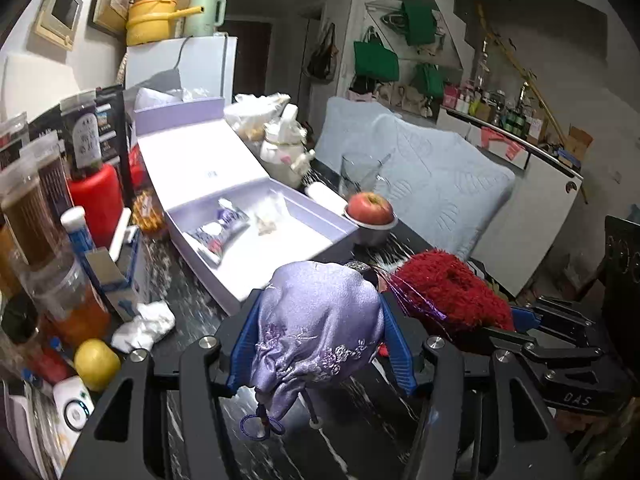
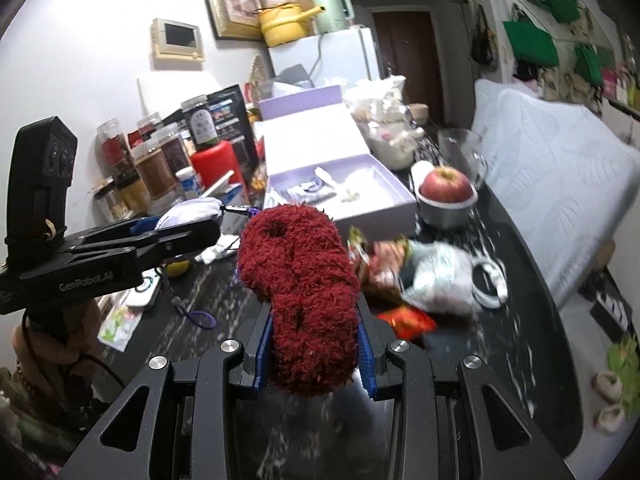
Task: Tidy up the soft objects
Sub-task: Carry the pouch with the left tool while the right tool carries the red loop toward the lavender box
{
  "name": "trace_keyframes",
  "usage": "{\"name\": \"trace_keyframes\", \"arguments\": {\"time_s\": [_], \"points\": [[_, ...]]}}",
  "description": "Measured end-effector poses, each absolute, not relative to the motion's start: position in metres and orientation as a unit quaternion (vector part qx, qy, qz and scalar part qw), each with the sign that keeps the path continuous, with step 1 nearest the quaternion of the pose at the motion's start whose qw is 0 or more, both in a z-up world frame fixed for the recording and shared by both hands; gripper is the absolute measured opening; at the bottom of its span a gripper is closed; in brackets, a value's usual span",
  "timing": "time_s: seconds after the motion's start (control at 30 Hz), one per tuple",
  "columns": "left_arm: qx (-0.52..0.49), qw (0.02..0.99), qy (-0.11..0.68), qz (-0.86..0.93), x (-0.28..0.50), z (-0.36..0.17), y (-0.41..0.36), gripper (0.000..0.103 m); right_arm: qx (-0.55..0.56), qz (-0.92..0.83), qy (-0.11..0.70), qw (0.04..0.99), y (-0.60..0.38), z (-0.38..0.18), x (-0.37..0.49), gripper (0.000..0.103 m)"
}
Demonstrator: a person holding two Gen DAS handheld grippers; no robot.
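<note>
Your left hand-held gripper (image 1: 320,336) is clenched on a lilac embroidered drawstring pouch (image 1: 318,320), blue fingers (image 1: 245,344) pressing its two flanks so the satin bulges between them; the cord and loop hang free below, clear of the dark marbled counter (image 1: 192,300). Your right hand-held gripper (image 2: 316,356) is likewise grasping a fuzzy dark-red soft item (image 2: 304,296), pinched low on its body so the greater part stands up beyond the fingertips. Both soft things are held aloft, near one another, the red one just to the right of the pouch. Farther out, slightly left, an open lilac box (image 1: 224,288) lies on the counter with a small packet (image 1: 222,232) and a pale scrap inside and much bare floor; I judge this the likely destination, which would explain both loads facing it. An apple in a metal bowl (image 1: 370,216) stands just right of the box. Snack packets (image 2: 412,276) clutter the near right counter; jars (image 1: 36,208) crowd the left.
</note>
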State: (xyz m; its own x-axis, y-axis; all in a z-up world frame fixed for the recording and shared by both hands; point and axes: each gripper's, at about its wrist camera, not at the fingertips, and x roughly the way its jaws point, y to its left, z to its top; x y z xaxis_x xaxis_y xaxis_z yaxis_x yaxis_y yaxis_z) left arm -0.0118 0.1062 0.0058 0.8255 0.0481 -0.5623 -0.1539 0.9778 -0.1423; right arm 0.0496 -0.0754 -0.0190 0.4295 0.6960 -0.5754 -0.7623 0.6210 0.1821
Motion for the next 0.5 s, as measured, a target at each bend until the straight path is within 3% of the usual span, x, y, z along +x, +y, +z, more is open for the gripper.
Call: {"name": "trace_keyframes", "arguments": {"time_s": [0.5], "points": [[-0.079, 0.962, 0.244, 0.090, 0.043, 0.040, 0.163, 0.056, -0.067, 0.452, 0.279, 0.845, -0.029, 0.011, 0.092, 0.034]]}}
